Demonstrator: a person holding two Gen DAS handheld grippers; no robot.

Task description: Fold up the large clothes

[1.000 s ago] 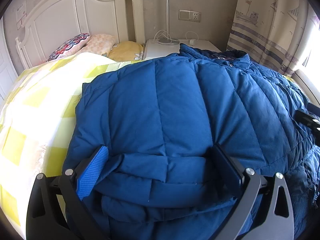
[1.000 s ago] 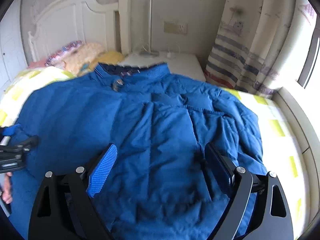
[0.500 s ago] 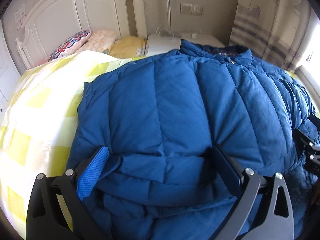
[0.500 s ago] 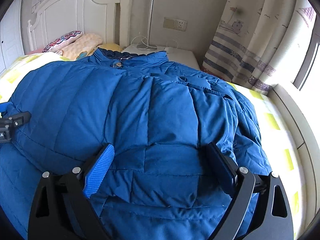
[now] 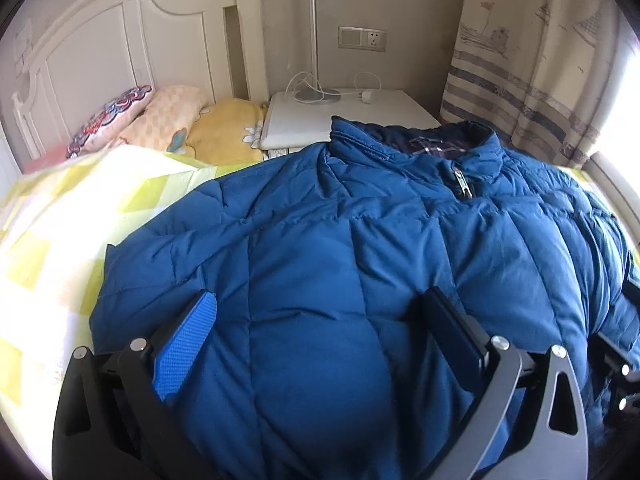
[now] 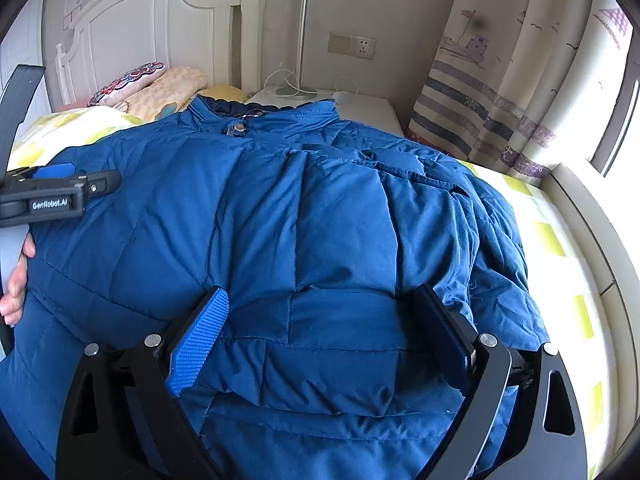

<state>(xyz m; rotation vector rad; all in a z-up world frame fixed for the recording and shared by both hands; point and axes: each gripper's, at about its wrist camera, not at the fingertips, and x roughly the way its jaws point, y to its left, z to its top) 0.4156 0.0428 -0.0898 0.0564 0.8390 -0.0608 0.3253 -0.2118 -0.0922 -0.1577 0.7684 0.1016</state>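
Jacket (image 5: 340, 280) lies spread on bed (image 5: 60, 240), collar toward nightstand (image 5: 344, 116). We see both claws, left (image 5: 320, 336) and right (image 6: 324, 332), spread wide, each straddling a padded fold near the hem.

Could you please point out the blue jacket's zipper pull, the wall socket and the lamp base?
zipper pull (image 5: 463, 184), left wrist view, on the metal tab.
wall socket (image 5: 375, 39), left wrist view, on its faceplate.
lamp base (image 5: 318, 95), left wrist view, on the flat foot.

Both wrist views close over jacket (image 5: 340, 280)
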